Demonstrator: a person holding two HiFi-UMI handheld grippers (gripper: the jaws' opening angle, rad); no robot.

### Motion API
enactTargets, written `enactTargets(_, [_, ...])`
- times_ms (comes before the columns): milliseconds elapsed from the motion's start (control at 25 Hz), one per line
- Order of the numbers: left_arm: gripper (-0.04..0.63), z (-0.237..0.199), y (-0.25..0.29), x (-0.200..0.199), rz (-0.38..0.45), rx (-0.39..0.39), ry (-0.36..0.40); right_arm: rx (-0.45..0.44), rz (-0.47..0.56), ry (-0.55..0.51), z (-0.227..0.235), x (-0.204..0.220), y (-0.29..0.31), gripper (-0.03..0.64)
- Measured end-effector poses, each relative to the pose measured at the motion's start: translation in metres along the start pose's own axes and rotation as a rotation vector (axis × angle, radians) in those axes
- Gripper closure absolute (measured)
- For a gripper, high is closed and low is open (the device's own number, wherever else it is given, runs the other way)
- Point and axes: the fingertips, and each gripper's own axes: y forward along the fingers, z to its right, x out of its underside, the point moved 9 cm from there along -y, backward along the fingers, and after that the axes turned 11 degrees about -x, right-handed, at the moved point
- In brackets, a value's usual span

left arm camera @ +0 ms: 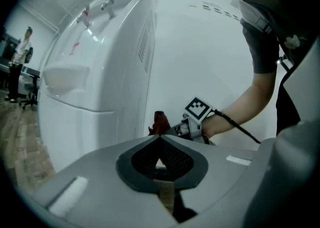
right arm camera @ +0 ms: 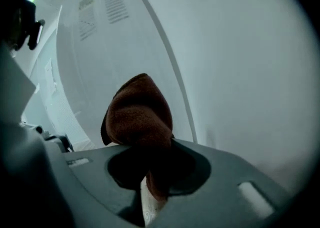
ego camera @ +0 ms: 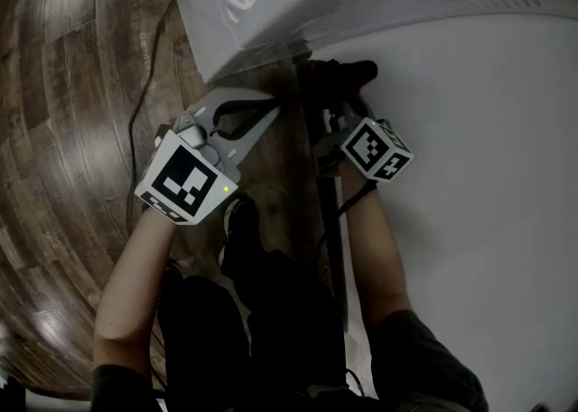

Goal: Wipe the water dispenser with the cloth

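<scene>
The white water dispenser [ego camera: 271,4] stands at the top of the head view, beside a white wall. My right gripper [ego camera: 331,98] is shut on a dark brown cloth [ego camera: 339,71] and holds it near the dispenser's side panel, low down. In the right gripper view the cloth [right arm camera: 140,117] bulges out of the jaws in front of the dispenser's side [right arm camera: 100,47]. My left gripper [ego camera: 266,114] hangs just to the left, shut, with nothing in it. Its own view shows the dispenser's front [left arm camera: 100,62], the cloth [left arm camera: 160,122] and the right gripper [left arm camera: 192,124].
Dark wooden floor [ego camera: 72,130] lies to the left, with a thin cable [ego camera: 140,103] running over it. A white wall [ego camera: 470,175] fills the right. My legs and shoes [ego camera: 239,229] are below the grippers. A person [left arm camera: 22,47] stands far off at the left.
</scene>
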Motion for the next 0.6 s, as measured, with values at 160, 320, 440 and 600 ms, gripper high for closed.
enactTargets(160, [0.577,0.022,-0.035,-0.018,-0.038,-0.05,-0.1,-0.037,-0.035,-0.034,-0.041,-0.02,-0.035,0.56])
enactTargets(320, [0.577,0.042,-0.068,-0.086,-0.032,-0.041,-0.14,-0.023,-0.09,-0.062,-0.074,-0.047,-0.067,0.56])
enactTargets(440, [0.577,0.044,-0.09,-0.147,0.001,-0.055,-0.147,-0.039,-0.055,-0.049,-0.108,-0.088,-0.085,0.56])
enactTargets(600, [0.577,0.047,-0.125,-0.232,0.053,-0.057,-0.14,-0.037,0.022,-0.05,-0.152,-0.151,-0.117,0.56])
